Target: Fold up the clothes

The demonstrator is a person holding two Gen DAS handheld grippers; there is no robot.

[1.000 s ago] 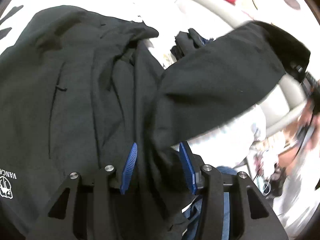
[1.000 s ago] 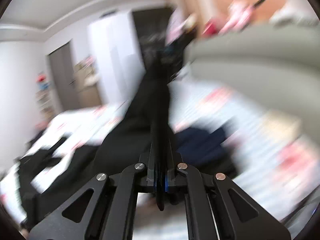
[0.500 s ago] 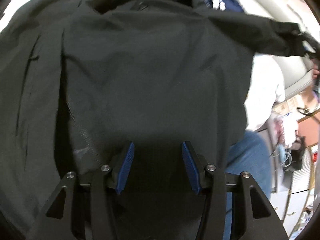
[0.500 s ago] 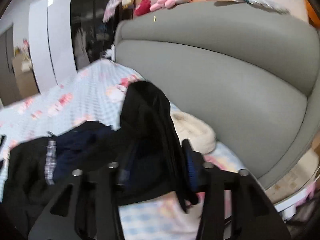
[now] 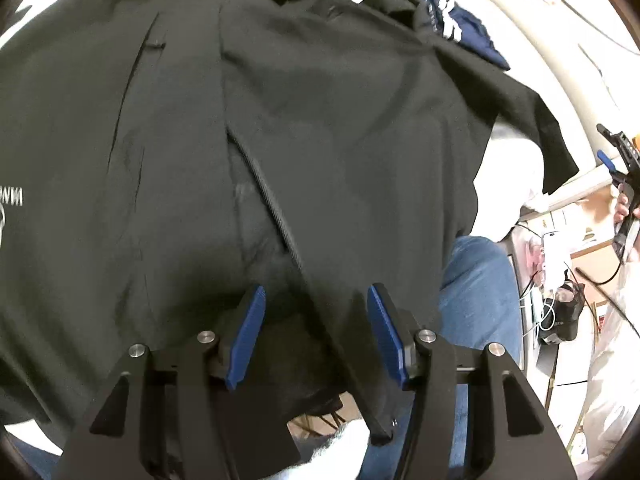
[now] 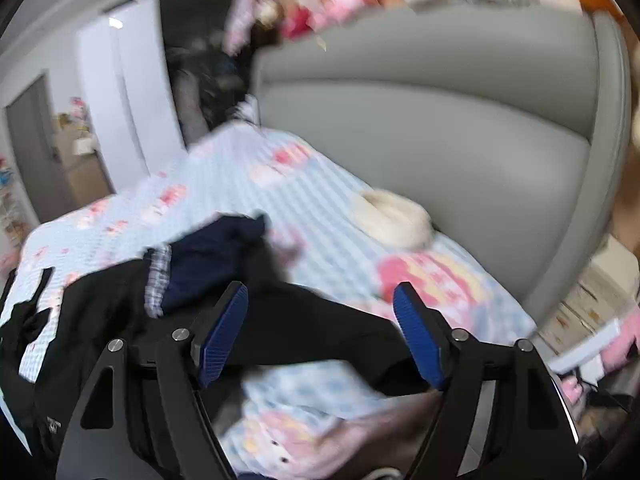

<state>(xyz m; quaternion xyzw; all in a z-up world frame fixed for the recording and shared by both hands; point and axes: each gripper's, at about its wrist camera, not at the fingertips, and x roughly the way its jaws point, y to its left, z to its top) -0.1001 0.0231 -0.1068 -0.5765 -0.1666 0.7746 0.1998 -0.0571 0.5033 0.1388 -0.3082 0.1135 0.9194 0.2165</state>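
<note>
Black jacket [image 5: 320, 140]: spread flat on the bed [image 6: 248, 184], zipper running slantwise.
Sleeve [image 6: 320, 332]: lies sideways across the bed edge.
Left gripper [image 5: 316, 332]: just opening, over the jacket, not pinching.
Right gripper [image 6: 320, 336]: just opening, sleeve let go.

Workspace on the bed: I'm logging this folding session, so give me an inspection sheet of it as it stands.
Surface: bed sheet, pale blue check with pink prints, mostly bare toward the headboard.
Job's things: black jacket spread flat, one front panel folded over, sleeve trailing across the sheet.
Clutter: navy garment bunched beside the jacket; cream round cushion by the headboard.
Grippers: left gripper over the jacket, jaws just opening, cloth between them but not pinched; right gripper jaws just opened, sleeve lying free below.
Cables: dark and white leads by a phone off the bedside.
Surroundings: grey padded headboard, white wardrobe doors, plush toys on top, blurred.
</note>
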